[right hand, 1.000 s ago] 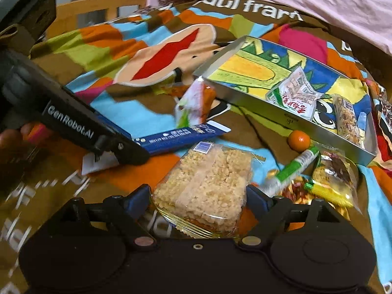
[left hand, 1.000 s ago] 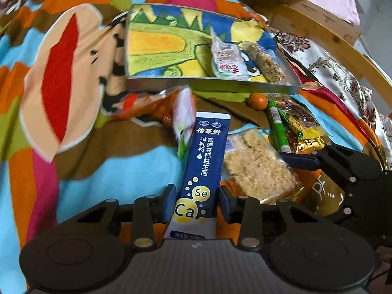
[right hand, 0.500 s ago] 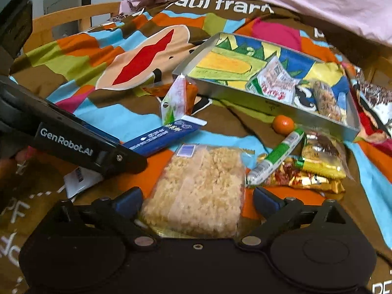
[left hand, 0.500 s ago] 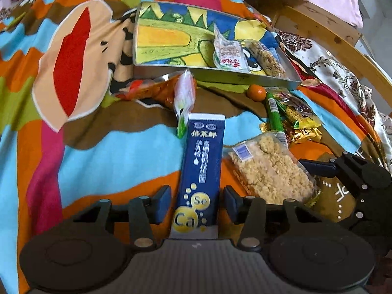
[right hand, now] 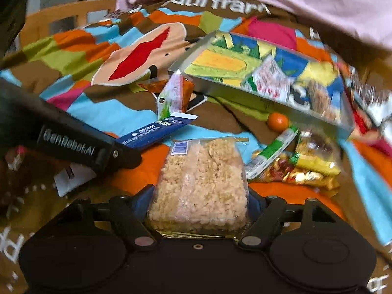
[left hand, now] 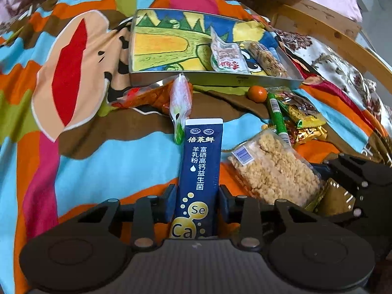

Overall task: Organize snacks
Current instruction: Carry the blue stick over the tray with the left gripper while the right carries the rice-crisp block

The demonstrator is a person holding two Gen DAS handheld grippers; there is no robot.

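While both claws already have a snack each, the tin tray [left hand: 215,79] is the target and it sits upper centre of both views, straight ahead of the fingers.

Left gripper [left hand: 197,204]: jaws narrowed onto the blue milk-powder sachet [left hand: 201,171], pads touching both long edges near its bottom end. The sachet's long axis runs along the fingers and points up-frame at the tray's near wall. Its far tip is just beside a pale green-white packet [left hand: 181,103] that lies between it and the tray.

Right gripper [right hand: 198,203]: jaws set wider, closed against the sides of the clear rice-crisp pack [right hand: 199,181], barcode end pointing away. In the left view this pack shows lower right, beside the sachet.

Tray lies up-frame and, in the right view, slightly right of centre; its long side faces the claws. Already in its right end: a red-white packet [left hand: 226,57] and a grain bar [left hand: 265,58]; left part bare. Neither arm is clearly nearer, by my read.

Loose on the cartoon blanket [left hand: 98,161] before the tray: small orange [left hand: 256,93], green stick pack [left hand: 275,115], yellow and gold wrappers [left hand: 303,120], orange packet [left hand: 149,96].

Judgement: next is carry forward over the near wall and drop into the bare left part; the pale packet may snag.
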